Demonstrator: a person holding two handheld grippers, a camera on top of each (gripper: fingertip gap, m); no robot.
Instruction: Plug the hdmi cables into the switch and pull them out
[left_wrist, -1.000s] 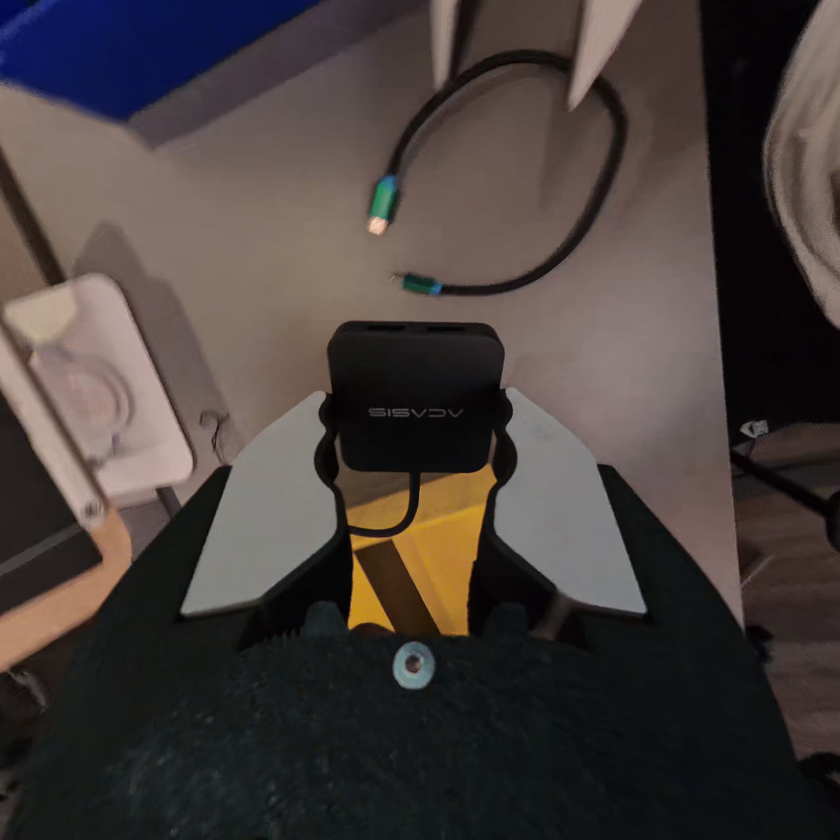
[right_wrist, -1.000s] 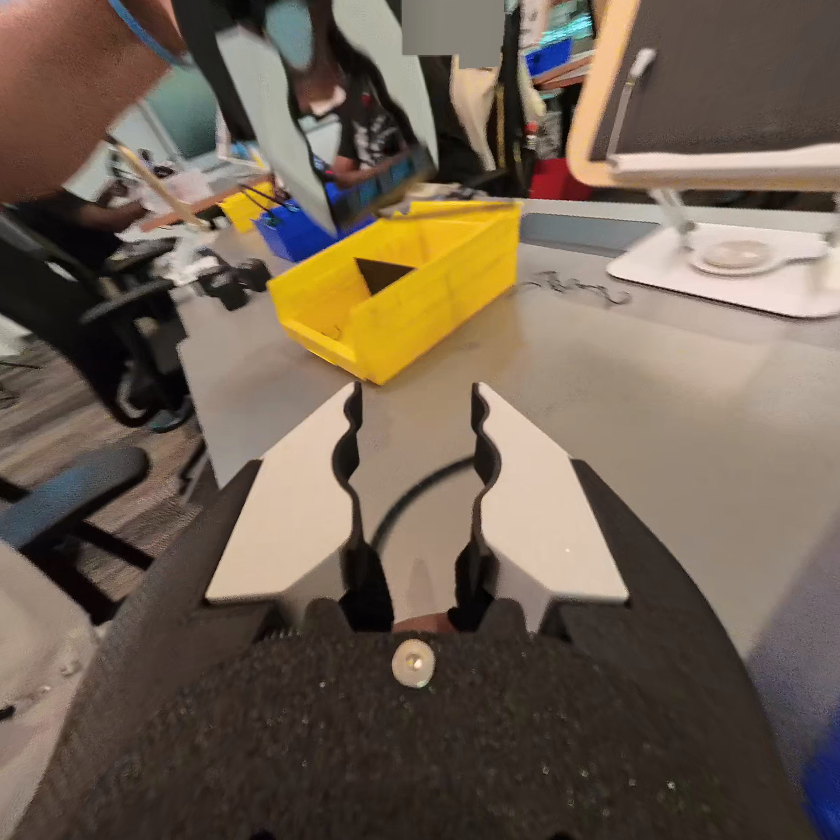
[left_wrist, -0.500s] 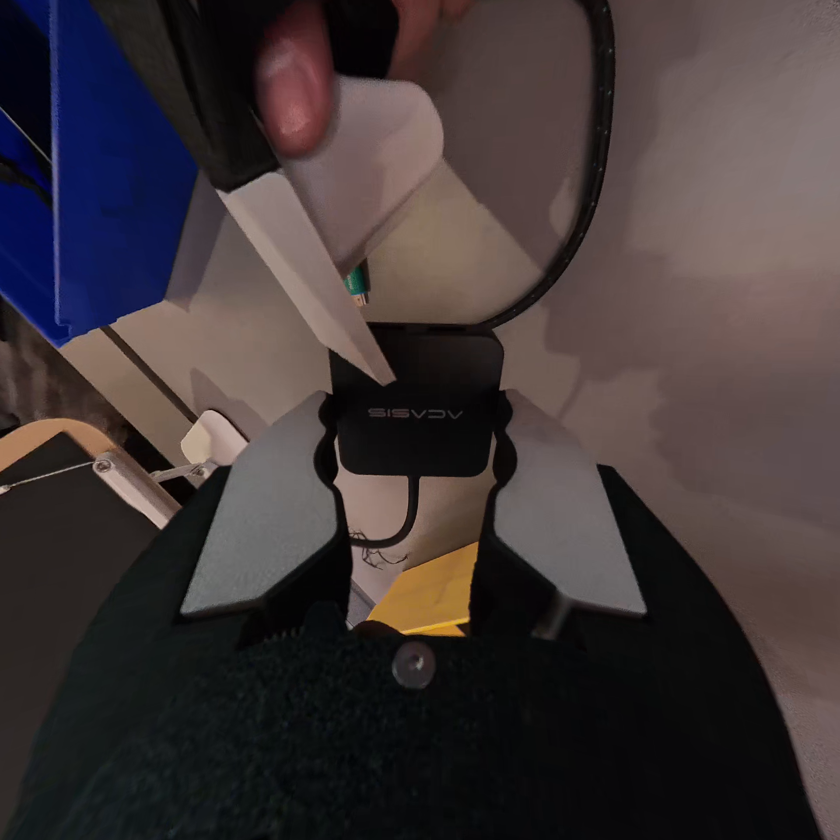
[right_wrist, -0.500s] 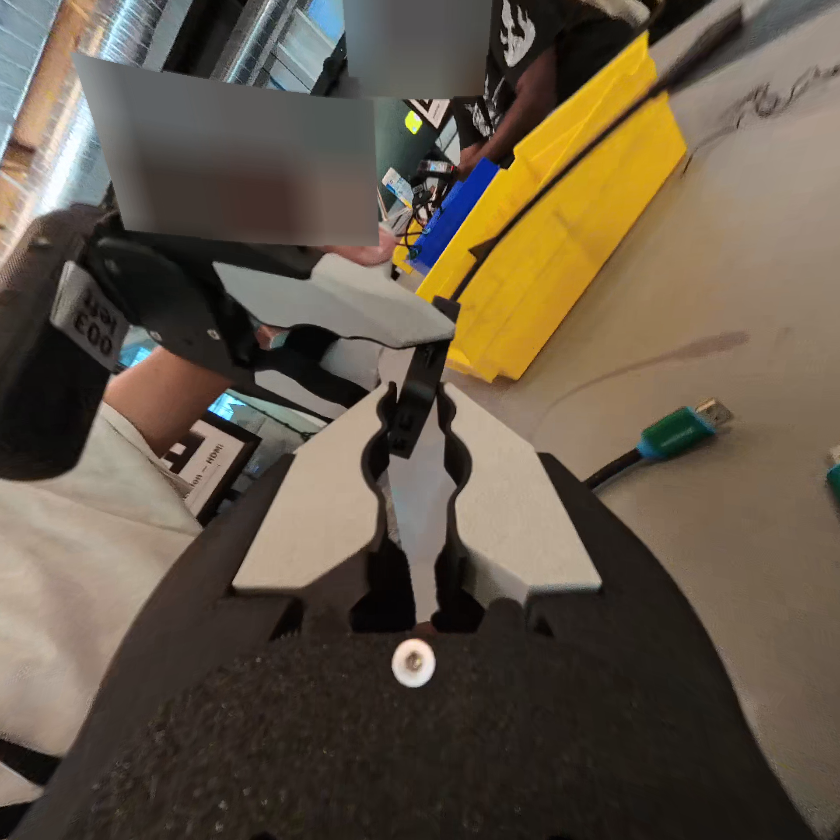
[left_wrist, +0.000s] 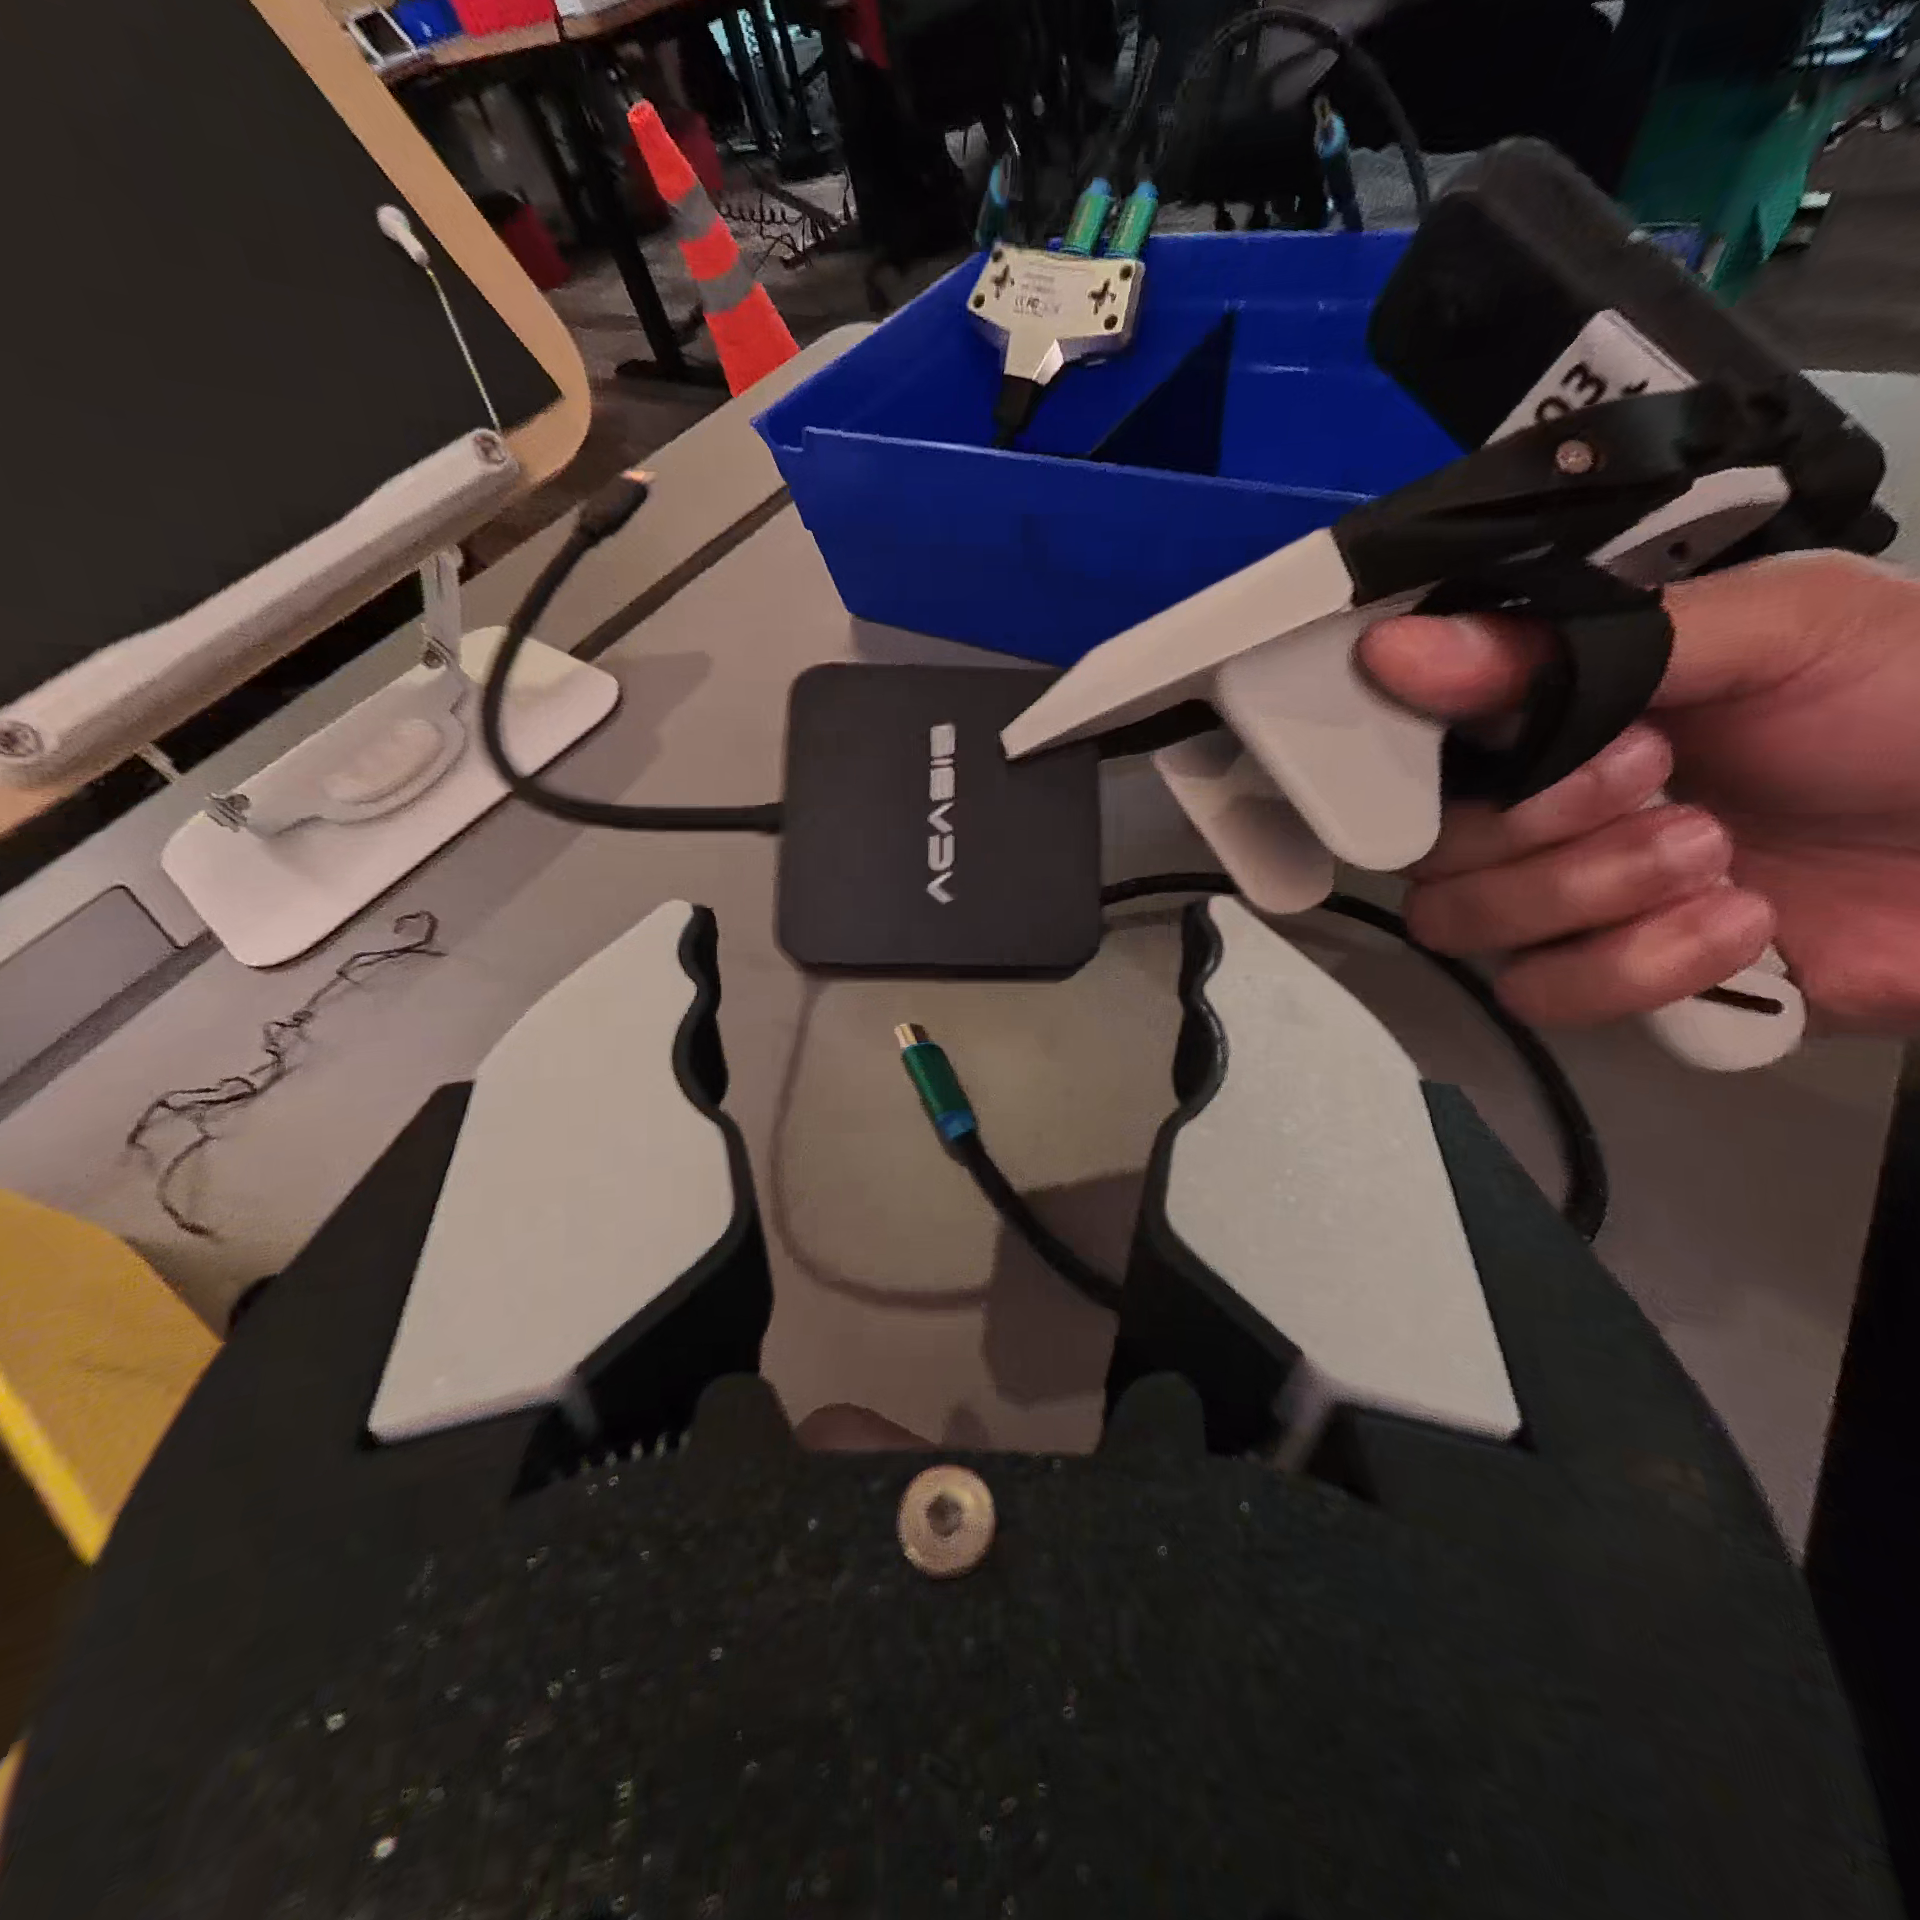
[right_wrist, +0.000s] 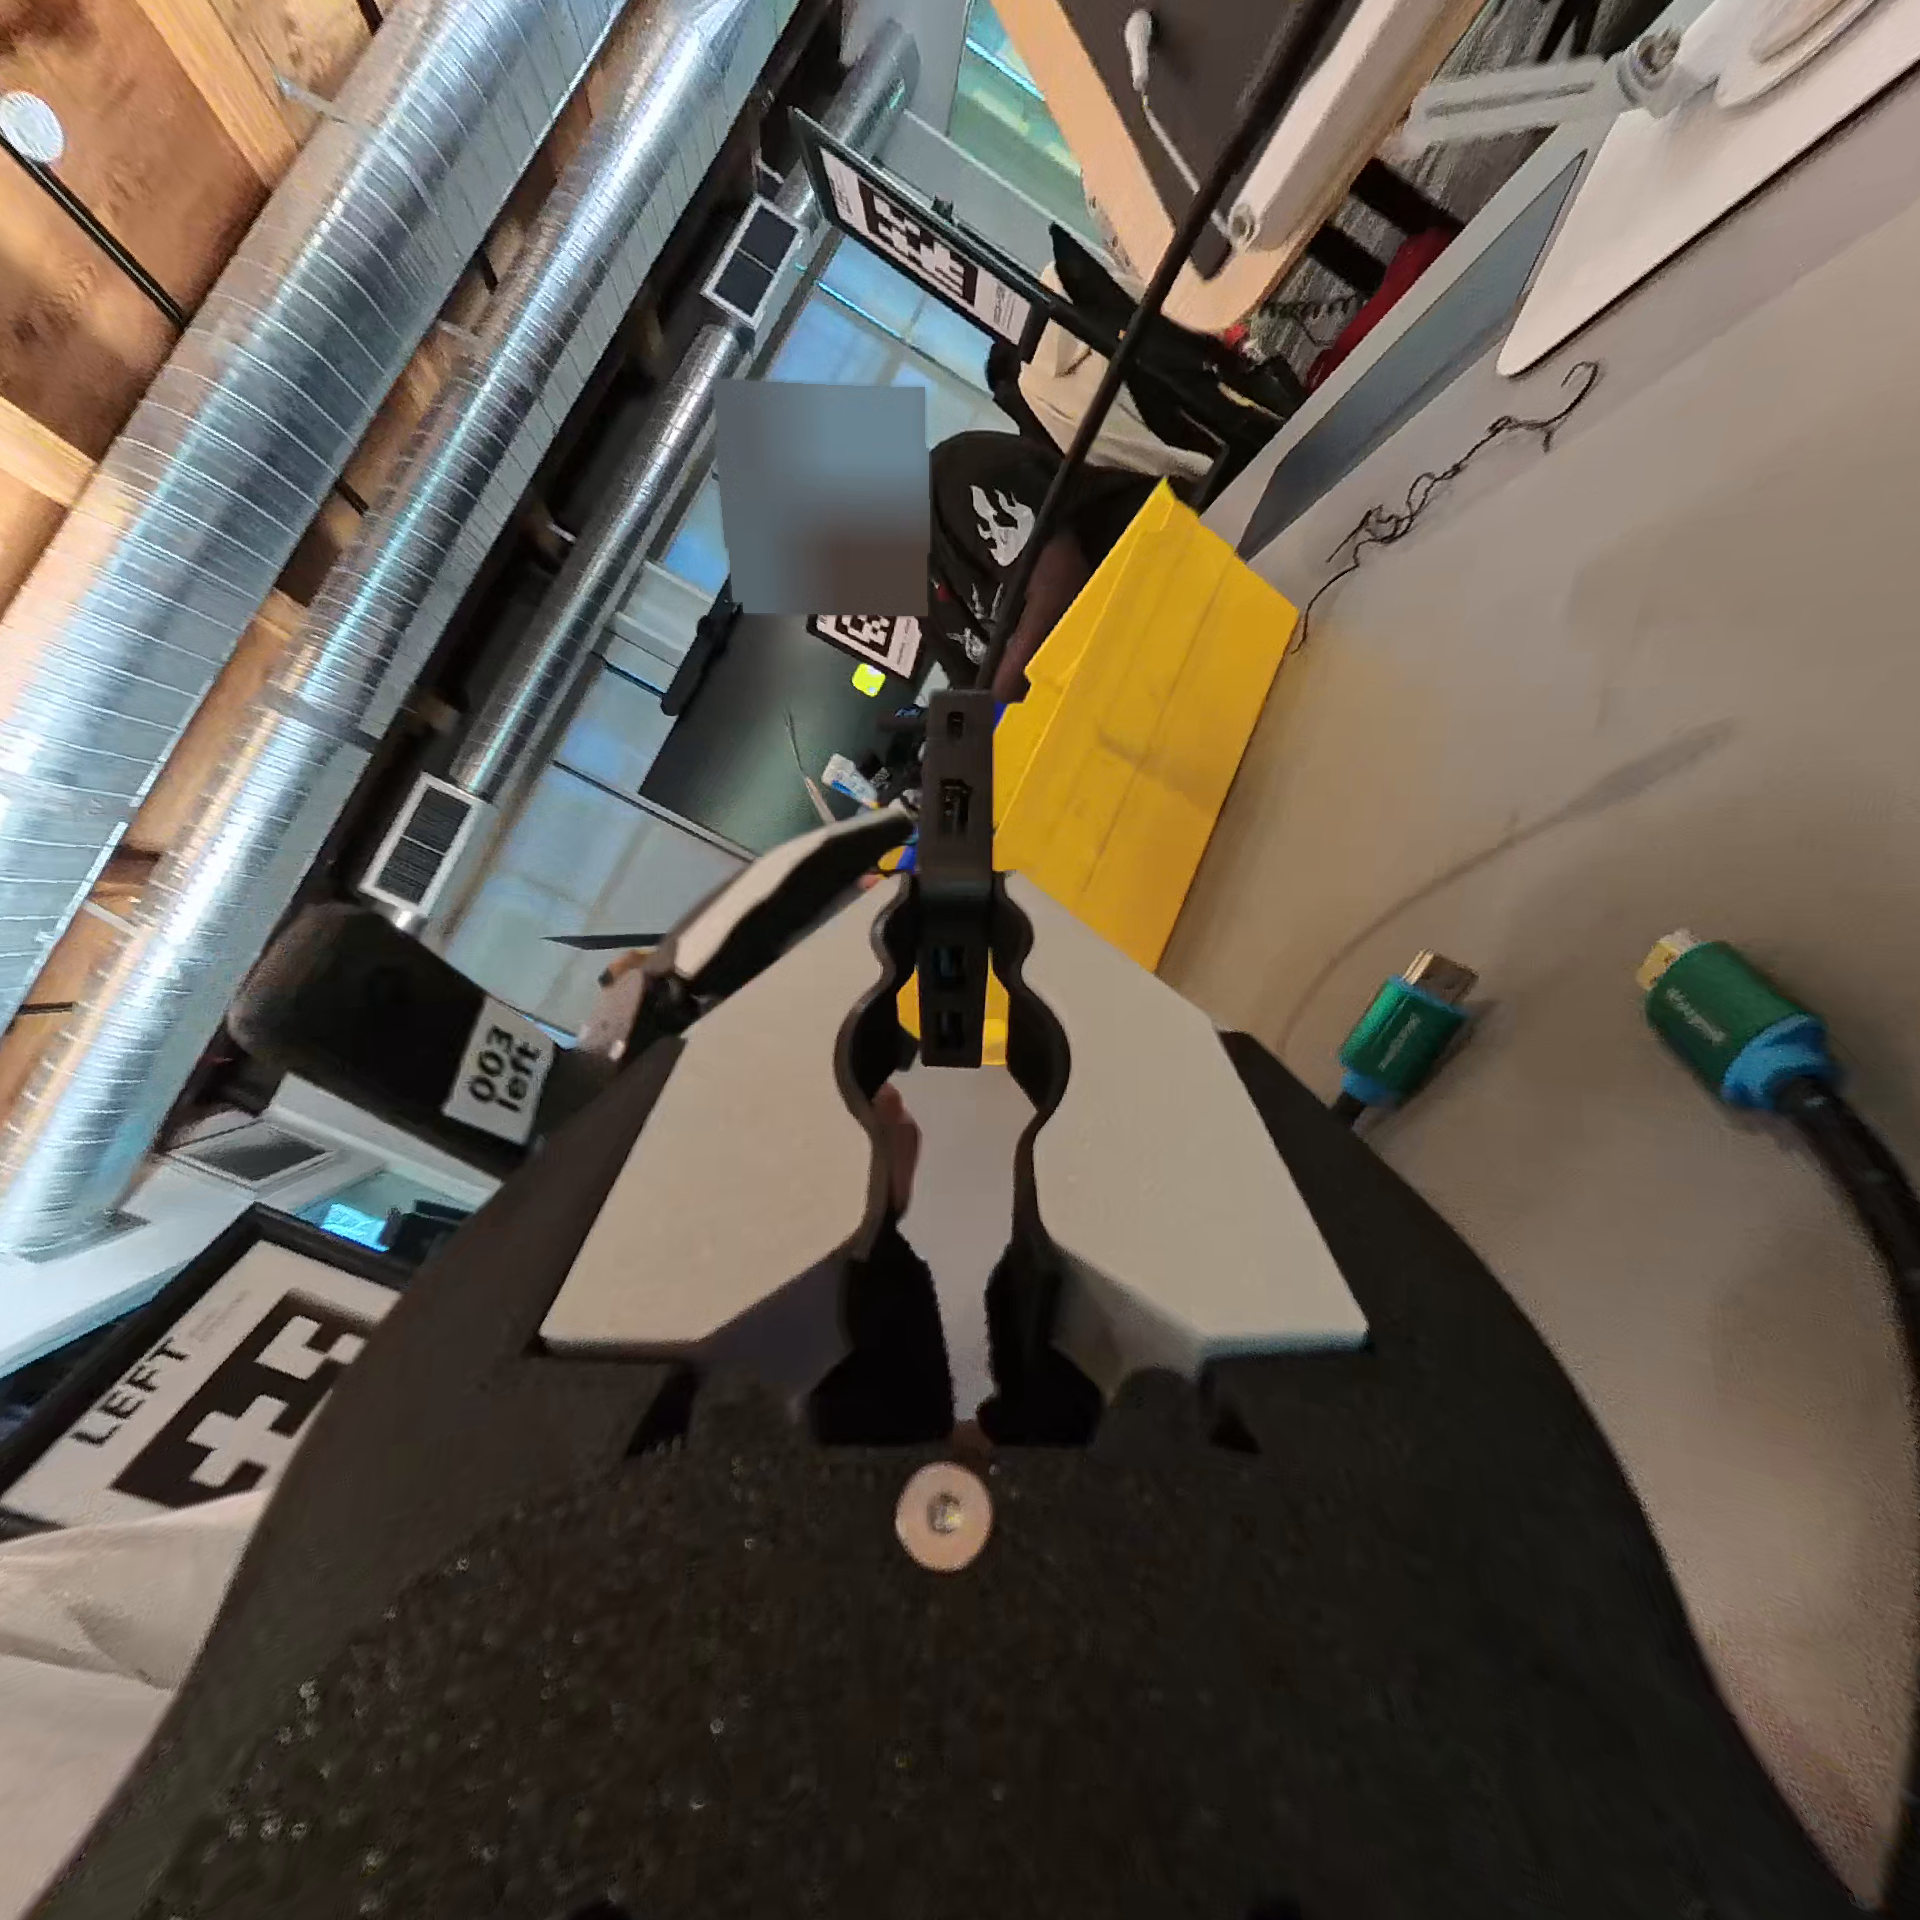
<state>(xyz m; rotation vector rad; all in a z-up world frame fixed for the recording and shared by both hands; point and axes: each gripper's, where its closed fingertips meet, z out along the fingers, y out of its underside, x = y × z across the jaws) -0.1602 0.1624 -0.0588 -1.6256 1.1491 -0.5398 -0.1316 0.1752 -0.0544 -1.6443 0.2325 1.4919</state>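
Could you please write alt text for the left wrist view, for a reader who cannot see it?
A black switch is held above a grey table by the right gripper in a hand, just beyond the open left gripper. A loose green plug lies between the left gripper's fingers, with a blue bin behind.

The right gripper's lower finger (left_wrist: 1236, 831) is hidden behind the switch (left_wrist: 935, 821); the braided HDMI cable (right_wrist: 1870, 1164) is cut off right of the switch.
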